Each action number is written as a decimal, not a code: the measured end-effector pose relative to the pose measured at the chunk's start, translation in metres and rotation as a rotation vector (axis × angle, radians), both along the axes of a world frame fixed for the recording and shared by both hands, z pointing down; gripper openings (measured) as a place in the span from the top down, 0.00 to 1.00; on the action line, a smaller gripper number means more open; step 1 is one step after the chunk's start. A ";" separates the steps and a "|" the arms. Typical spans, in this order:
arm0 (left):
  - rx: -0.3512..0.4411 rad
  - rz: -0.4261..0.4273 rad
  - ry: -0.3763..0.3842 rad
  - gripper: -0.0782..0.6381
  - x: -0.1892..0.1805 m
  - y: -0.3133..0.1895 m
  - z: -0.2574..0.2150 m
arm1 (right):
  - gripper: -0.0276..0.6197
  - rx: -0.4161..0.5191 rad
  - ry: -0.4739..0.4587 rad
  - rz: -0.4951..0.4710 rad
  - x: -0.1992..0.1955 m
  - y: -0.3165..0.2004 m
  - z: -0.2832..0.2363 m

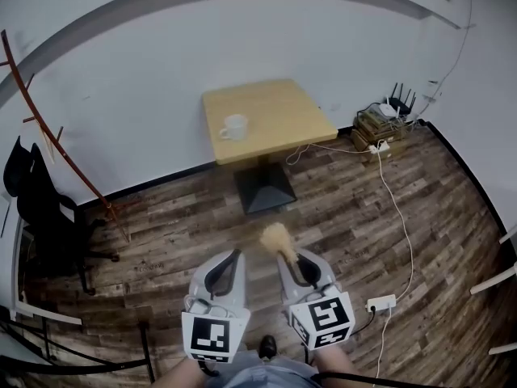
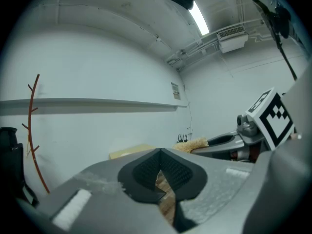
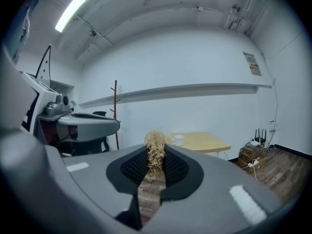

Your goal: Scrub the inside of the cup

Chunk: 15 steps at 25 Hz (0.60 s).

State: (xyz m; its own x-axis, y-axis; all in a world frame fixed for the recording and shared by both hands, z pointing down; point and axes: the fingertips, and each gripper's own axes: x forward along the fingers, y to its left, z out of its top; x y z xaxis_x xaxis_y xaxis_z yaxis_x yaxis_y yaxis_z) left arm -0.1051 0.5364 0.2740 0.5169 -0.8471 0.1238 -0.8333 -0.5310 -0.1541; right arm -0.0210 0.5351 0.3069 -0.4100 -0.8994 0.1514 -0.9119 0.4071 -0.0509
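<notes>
Right gripper view, scrubber [image 3: 156,151] between fingers [image 3: 135,168], cup [image 3: 179,140] beyond

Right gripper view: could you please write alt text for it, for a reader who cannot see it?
The right gripper is shut on a straw-coloured scrubber, whose fibres stick up between the dark pads. Well beyond it, a white cup stands on a yellow table, untouched.

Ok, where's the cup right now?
In the head view, the white cup stands on the left part of the wooden table, top centre.
</notes>
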 end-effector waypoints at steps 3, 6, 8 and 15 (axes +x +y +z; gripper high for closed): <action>-0.003 0.008 -0.032 0.86 0.005 -0.006 0.007 | 0.86 -0.012 -0.006 0.002 0.007 -0.005 0.005; -0.030 -0.005 -0.009 0.86 0.008 -0.022 0.013 | 0.86 -0.024 -0.008 0.015 0.017 -0.021 0.011; -0.061 -0.022 0.008 0.86 0.008 -0.034 0.020 | 0.86 -0.043 -0.013 0.029 0.026 -0.035 0.019; -0.073 -0.009 -0.019 0.86 0.014 -0.107 0.040 | 0.86 -0.093 -0.011 0.041 0.040 -0.101 0.037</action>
